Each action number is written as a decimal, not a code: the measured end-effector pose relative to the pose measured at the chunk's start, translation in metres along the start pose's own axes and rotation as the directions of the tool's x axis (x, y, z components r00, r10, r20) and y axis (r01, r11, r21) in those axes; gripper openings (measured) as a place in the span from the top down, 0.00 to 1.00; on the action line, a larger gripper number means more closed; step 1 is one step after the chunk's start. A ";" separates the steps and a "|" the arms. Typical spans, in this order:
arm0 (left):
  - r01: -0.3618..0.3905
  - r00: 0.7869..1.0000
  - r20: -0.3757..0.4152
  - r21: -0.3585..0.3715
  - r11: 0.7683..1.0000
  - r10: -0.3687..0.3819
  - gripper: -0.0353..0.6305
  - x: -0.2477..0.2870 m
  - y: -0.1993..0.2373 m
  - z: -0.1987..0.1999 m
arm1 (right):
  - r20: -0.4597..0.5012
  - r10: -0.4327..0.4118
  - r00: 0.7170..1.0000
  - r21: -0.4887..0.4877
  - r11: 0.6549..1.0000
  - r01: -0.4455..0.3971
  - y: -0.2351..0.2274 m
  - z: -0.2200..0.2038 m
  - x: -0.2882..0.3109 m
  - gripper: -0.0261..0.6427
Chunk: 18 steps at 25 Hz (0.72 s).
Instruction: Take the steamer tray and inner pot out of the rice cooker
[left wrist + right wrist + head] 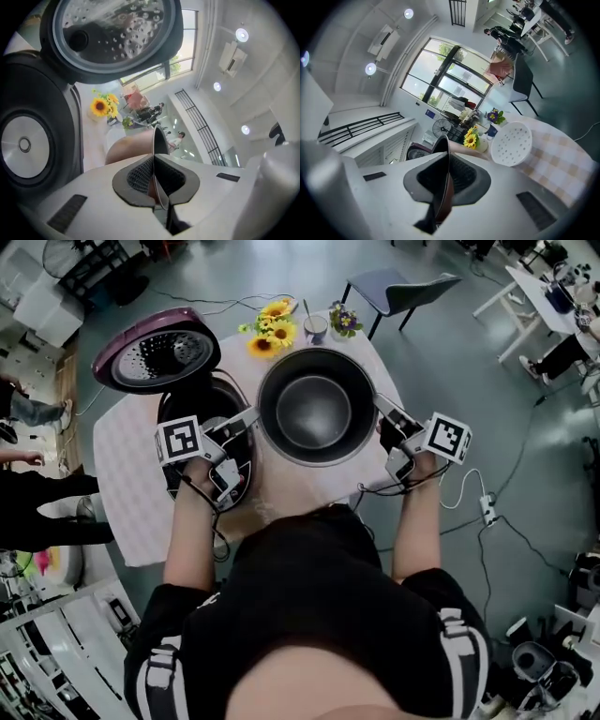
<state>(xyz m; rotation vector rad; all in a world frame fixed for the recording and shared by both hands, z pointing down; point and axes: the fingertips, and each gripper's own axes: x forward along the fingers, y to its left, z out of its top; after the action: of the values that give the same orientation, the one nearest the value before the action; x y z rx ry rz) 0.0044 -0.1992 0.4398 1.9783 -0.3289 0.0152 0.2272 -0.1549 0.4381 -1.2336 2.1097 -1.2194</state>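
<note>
As I hold the inner pot (317, 409), the left hand-held gripper (251, 418) clamps its rim at nine o'clock, the right hand-held gripper (382, 407) at three.

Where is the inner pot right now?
In the head view the inner pot is centre frame over the table, just right of the open rice cooker, its rim clamped by the left gripper and right gripper.

Empty inner pot (317, 409), upright – beside open rice cooker (202, 397).

No readable text, label, brand or number anywhere in view.
</note>
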 end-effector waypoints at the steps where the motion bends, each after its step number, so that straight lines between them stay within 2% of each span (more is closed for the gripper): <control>1: -0.006 1.000 -0.013 -0.001 1.000 0.006 0.93 0.011 0.002 -0.006 | -0.001 -0.002 1.000 0.000 1.000 0.002 -0.008 0.004 -0.005 0.94; 4: -0.108 0.993 -0.050 -0.020 0.994 0.107 0.93 0.033 0.021 -0.028 | -0.026 -0.021 0.999 -0.019 1.000 0.020 -0.034 0.009 -0.018 0.94; 7: -0.179 0.981 -0.081 -0.054 0.982 0.174 0.93 0.050 0.040 -0.049 | -0.069 -0.217 0.974 -0.032 0.976 0.216 -0.087 0.004 -0.042 0.94; 8: -0.189 0.979 -0.087 -0.068 0.980 0.183 0.93 0.056 0.046 -0.055 | -0.083 -0.247 0.965 -0.018 0.969 0.247 -0.100 0.001 -0.046 0.94; 11: -0.233 0.969 -0.101 -0.087 0.969 0.224 0.93 0.067 0.066 -0.070 | -0.130 -0.251 0.959 0.044 0.965 0.259 -0.124 -0.013 -0.051 0.94; 15: -0.305 0.946 -0.140 -0.067 0.950 0.293 0.93 0.076 0.085 -0.091 | -0.181 -0.254 0.950 0.080 0.959 0.271 -0.142 -0.027 -0.053 0.94; 18: -0.321 0.939 -0.151 -0.058 0.945 0.310 0.93 0.083 0.089 -0.095 | -0.199 -0.265 0.943 0.080 0.955 0.285 -0.155 -0.030 -0.054 0.94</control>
<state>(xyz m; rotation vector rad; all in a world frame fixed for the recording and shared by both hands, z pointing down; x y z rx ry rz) 0.0761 -0.1664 0.5721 1.8134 -0.5442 0.3399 0.3113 -0.1302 0.5805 -1.4518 2.0137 -1.6055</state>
